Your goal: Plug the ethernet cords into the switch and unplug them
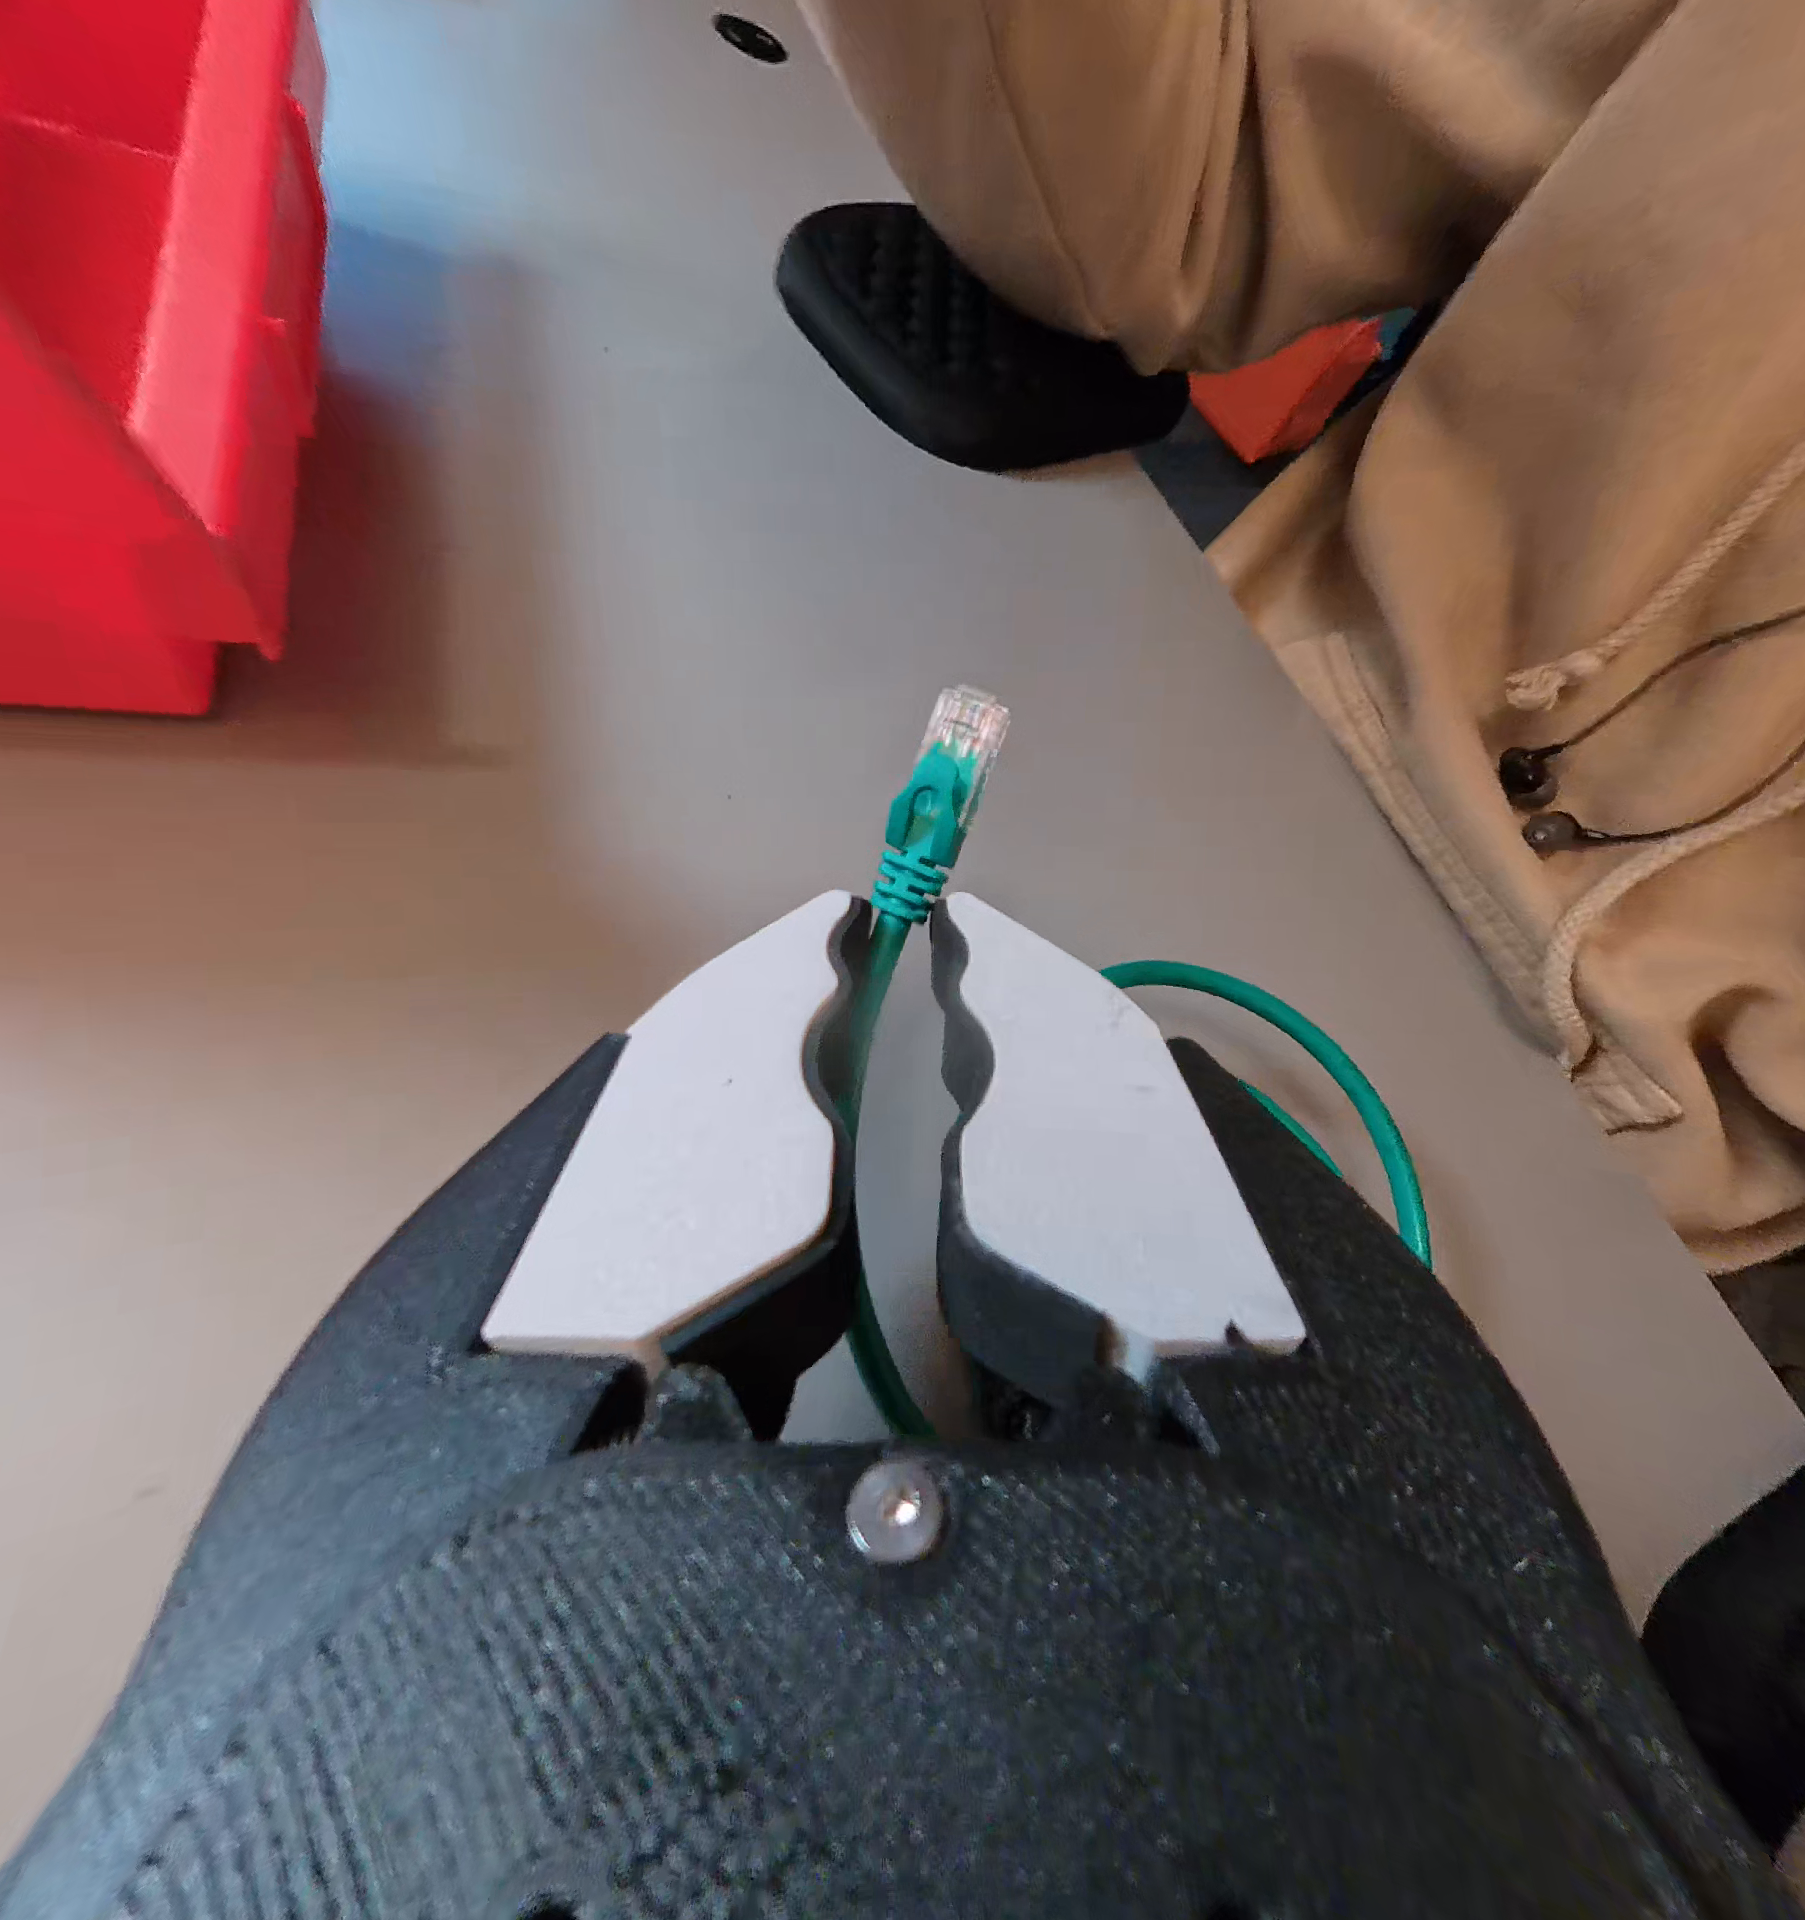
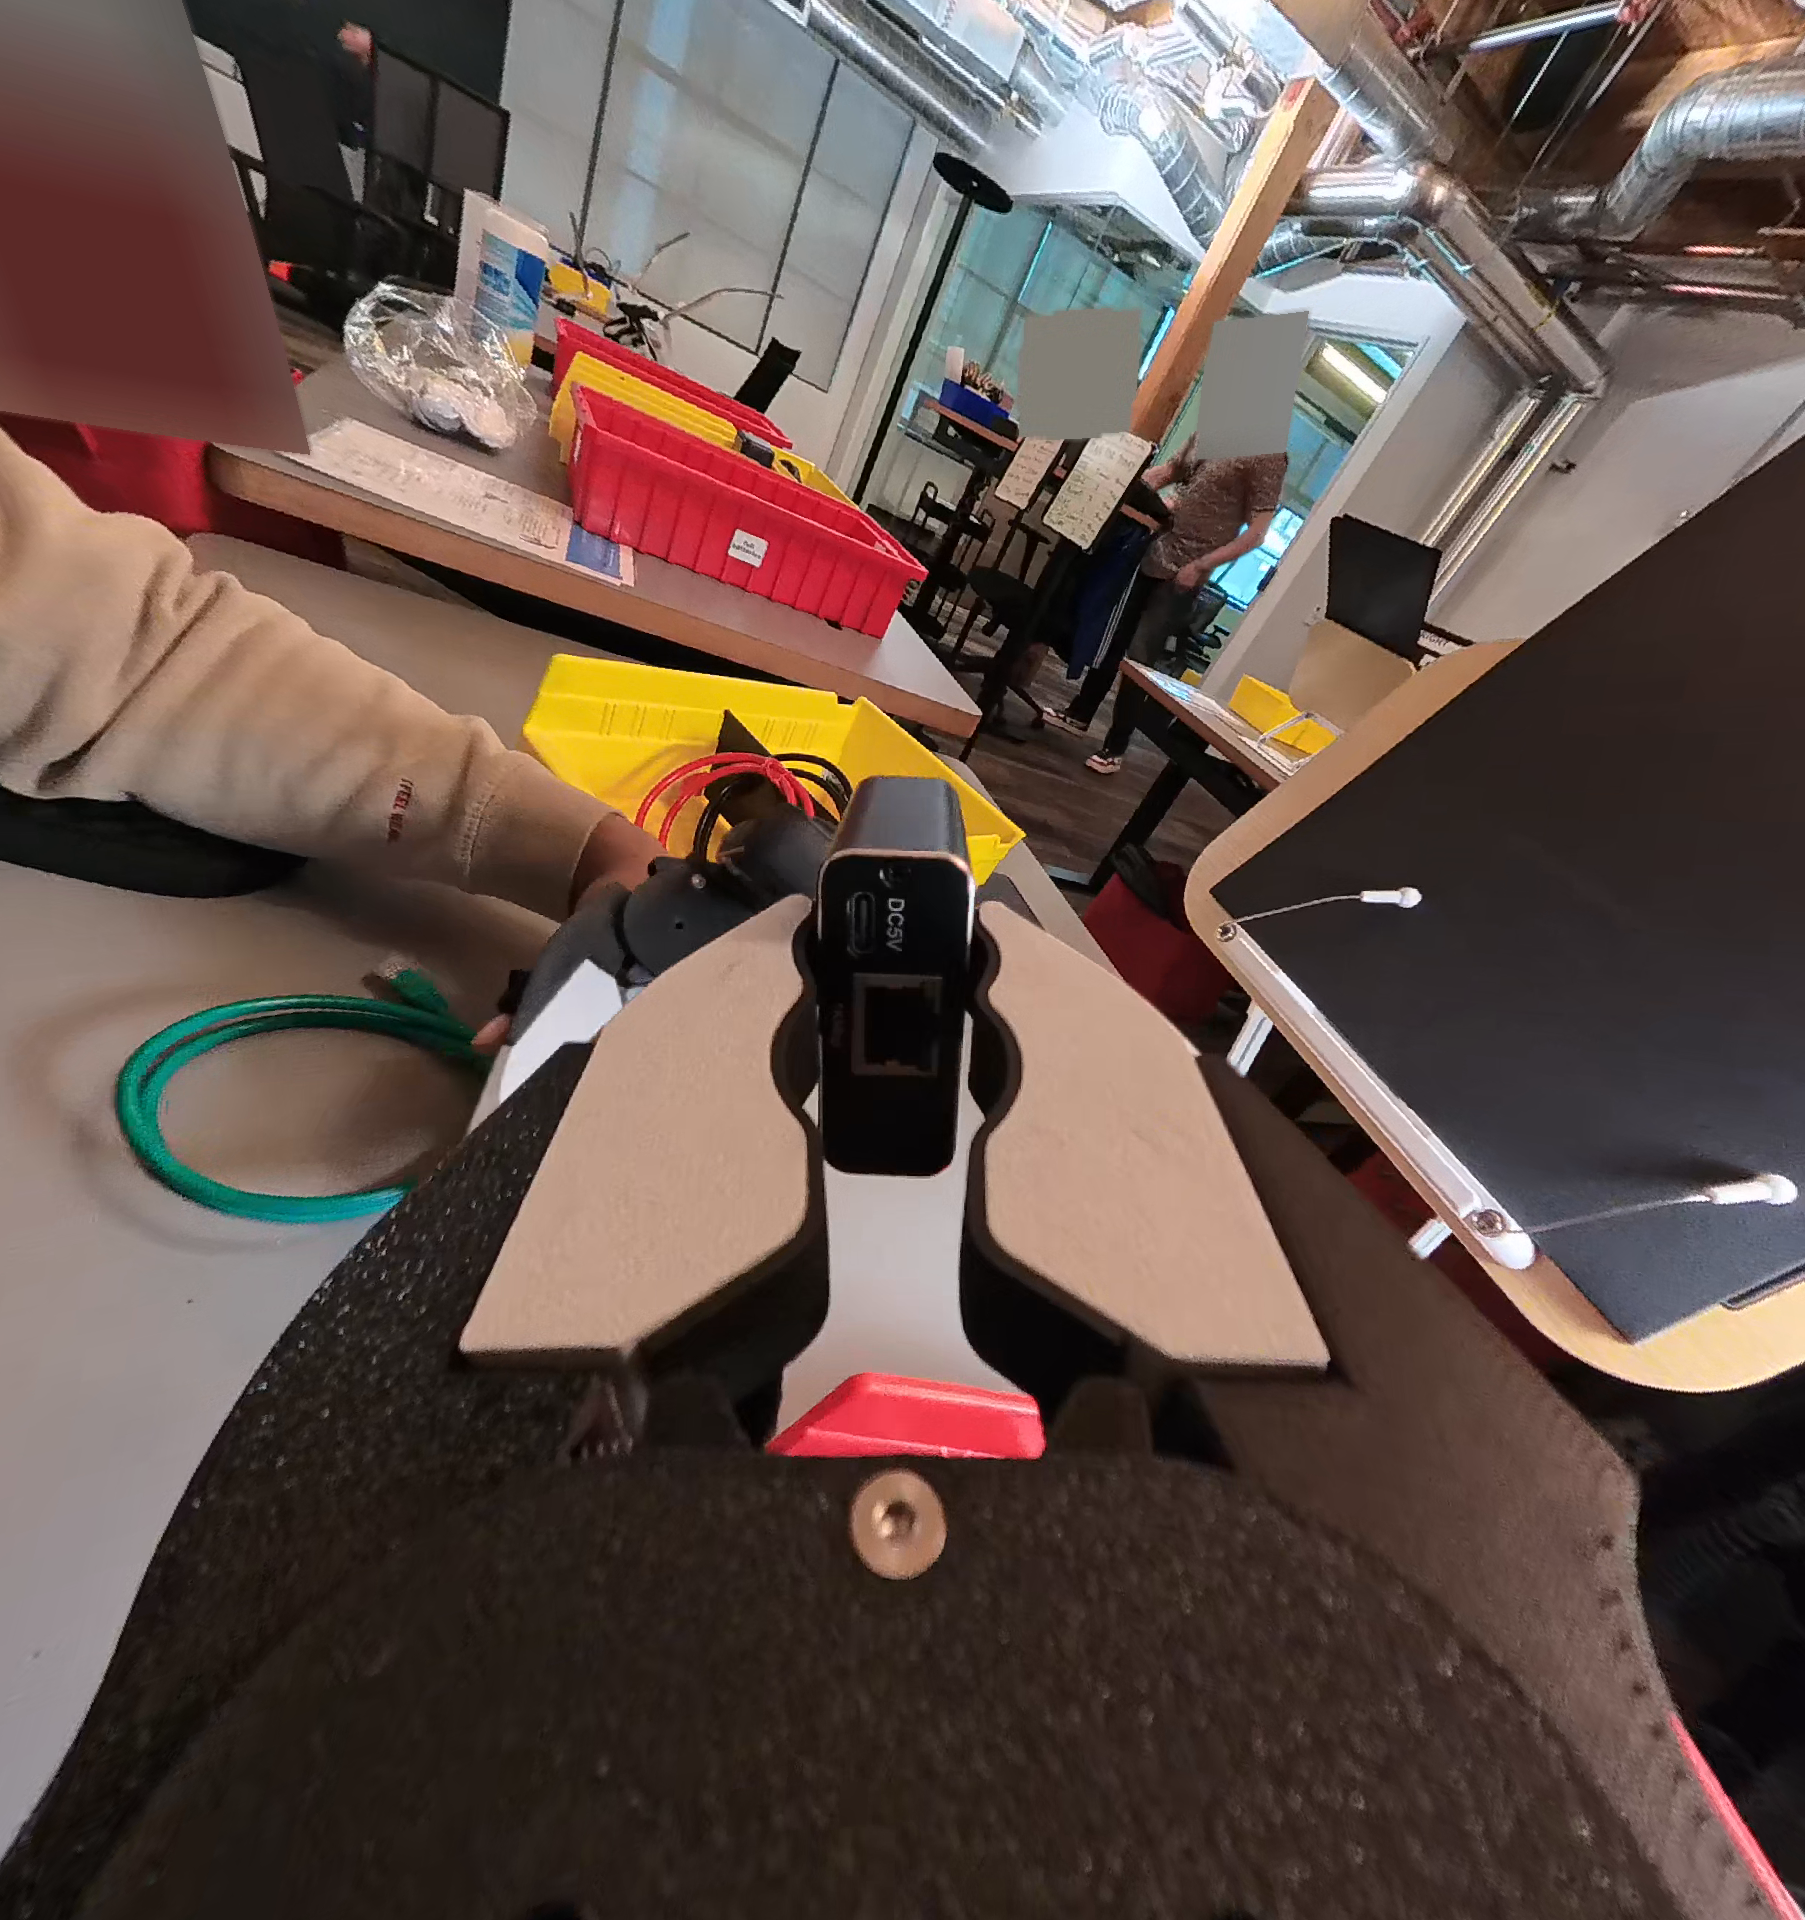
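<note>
Fingers of the left gripper (image 1: 903,909) pinch a green ethernet cord (image 1: 913,862) behind its plug; the right gripper (image 2: 893,925) clamps the black switch (image 2: 893,997).

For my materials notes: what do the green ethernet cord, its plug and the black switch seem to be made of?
Green ethernet cord: rubbery plastic jacket, smooth, slight sheen; it bends in a loose loop.
Plug: clear hard plastic, see-through, with a ribbed green soft boot behind it.
Switch: glossy black end face; the body looks like dark brushed metal or plastic, I cannot tell which.
</note>
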`<control>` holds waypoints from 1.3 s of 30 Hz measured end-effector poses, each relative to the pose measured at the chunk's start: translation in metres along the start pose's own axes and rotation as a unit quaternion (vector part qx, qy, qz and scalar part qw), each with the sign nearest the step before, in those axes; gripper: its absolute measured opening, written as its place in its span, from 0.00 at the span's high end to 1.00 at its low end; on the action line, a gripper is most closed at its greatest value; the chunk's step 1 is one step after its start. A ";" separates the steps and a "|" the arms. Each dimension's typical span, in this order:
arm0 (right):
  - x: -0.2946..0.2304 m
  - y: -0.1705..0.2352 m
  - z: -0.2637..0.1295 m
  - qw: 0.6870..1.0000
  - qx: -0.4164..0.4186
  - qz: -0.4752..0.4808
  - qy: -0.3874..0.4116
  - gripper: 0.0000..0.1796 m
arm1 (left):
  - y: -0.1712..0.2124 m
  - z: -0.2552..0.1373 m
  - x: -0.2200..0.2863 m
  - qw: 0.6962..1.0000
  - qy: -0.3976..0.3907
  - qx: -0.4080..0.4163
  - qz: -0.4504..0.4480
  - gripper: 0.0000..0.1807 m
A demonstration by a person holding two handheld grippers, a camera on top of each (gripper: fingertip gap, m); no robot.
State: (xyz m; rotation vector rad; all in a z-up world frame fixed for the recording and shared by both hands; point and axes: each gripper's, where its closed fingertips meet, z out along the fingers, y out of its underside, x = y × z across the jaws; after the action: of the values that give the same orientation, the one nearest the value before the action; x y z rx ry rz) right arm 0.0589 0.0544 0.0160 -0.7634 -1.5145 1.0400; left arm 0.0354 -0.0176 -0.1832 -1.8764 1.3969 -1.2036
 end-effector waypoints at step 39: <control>-0.110 -0.013 -0.032 0.930 -0.006 0.062 -0.363 0.87 | -0.104 0.010 0.096 0.928 0.190 0.193 -0.257 0.95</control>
State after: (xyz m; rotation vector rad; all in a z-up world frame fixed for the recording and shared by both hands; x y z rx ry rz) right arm 0.1126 -0.0425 -0.0170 -0.4991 -2.1126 1.5131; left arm 0.1022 -0.0720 -0.0703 -1.8306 0.7483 -2.0214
